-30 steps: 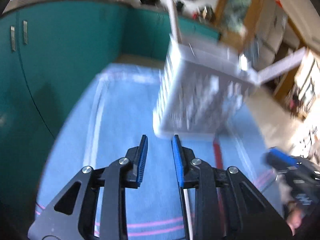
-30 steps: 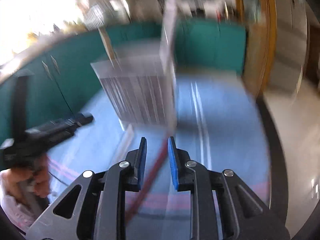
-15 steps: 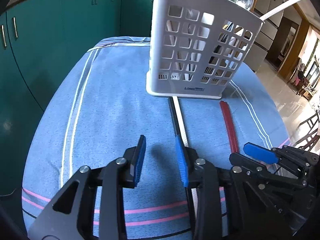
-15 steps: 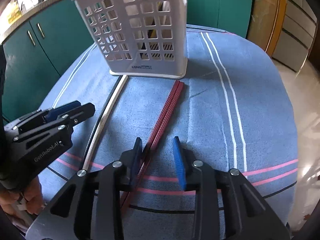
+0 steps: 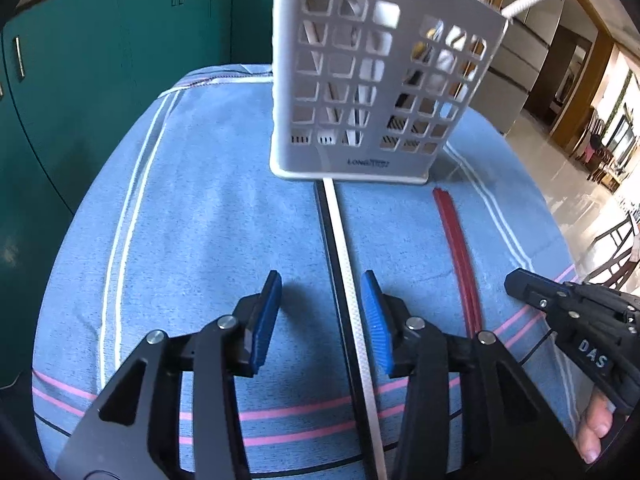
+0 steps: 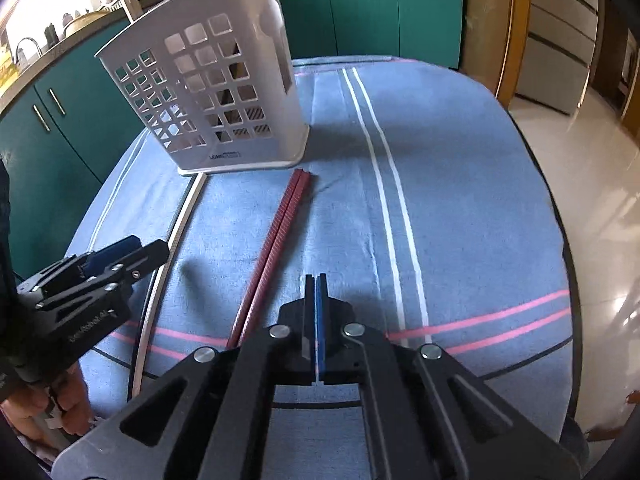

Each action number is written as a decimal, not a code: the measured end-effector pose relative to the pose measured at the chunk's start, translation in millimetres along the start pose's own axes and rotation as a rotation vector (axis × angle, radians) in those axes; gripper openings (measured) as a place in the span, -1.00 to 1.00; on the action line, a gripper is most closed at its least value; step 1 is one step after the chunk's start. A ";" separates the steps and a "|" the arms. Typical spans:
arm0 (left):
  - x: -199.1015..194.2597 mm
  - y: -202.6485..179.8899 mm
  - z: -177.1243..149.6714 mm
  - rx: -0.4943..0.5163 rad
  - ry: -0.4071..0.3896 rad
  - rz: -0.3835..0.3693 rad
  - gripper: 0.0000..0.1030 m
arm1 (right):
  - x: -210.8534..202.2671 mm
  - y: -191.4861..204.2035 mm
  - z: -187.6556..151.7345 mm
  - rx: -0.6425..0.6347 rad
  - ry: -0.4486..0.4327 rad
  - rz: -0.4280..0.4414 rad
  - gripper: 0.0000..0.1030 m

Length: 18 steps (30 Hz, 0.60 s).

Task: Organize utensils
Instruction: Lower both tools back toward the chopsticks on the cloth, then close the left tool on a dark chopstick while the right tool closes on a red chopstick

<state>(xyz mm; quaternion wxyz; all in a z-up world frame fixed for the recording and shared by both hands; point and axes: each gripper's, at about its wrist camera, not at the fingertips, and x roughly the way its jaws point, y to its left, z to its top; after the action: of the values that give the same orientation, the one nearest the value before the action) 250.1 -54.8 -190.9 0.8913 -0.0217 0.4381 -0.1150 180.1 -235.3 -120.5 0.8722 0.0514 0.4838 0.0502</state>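
At the top centre of the left wrist frame, the white perforated utensil basket (image 5: 376, 92) is standing on the blue striped cloth (image 5: 192, 216). The black-and-silver chopsticks (image 5: 344, 280) are running down mid-frame, the red chopsticks (image 5: 456, 240) lying right of them. The left gripper (image 5: 320, 304) is straddling the silver pair, jaws wide and holding nothing; closing squarely across both sticks would probably serve best. The right gripper (image 6: 316, 300) is hovering pressed closed, empty.

Utensil caddy (image 5: 380, 92) ahead — bare cloth (image 5: 208, 232) leftward
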 end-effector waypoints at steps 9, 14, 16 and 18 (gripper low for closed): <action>0.2 -4.3 -2.7 0.053 -0.001 0.057 -0.24 | 6.0 6.5 -4.2 -0.007 0.018 0.024 -0.58; -1.7 1.2 -3.7 0.052 0.006 0.065 -0.66 | 4.7 16.1 -6.4 -0.040 0.016 0.033 -0.58; -3.3 4.8 -4.1 0.042 0.011 0.050 -0.73 | 4.8 23.8 -6.9 -0.063 0.021 0.042 -0.34; -5.3 11.7 -4.6 0.018 0.017 0.017 -0.77 | 6.5 30.9 -7.1 -0.079 0.023 0.049 -0.19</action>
<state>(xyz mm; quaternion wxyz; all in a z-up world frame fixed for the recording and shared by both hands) 245.5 -41.9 -191.2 0.8885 -0.0091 0.4449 -0.1115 176.3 -203.6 -125.4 0.8666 0.0279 0.4899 0.0912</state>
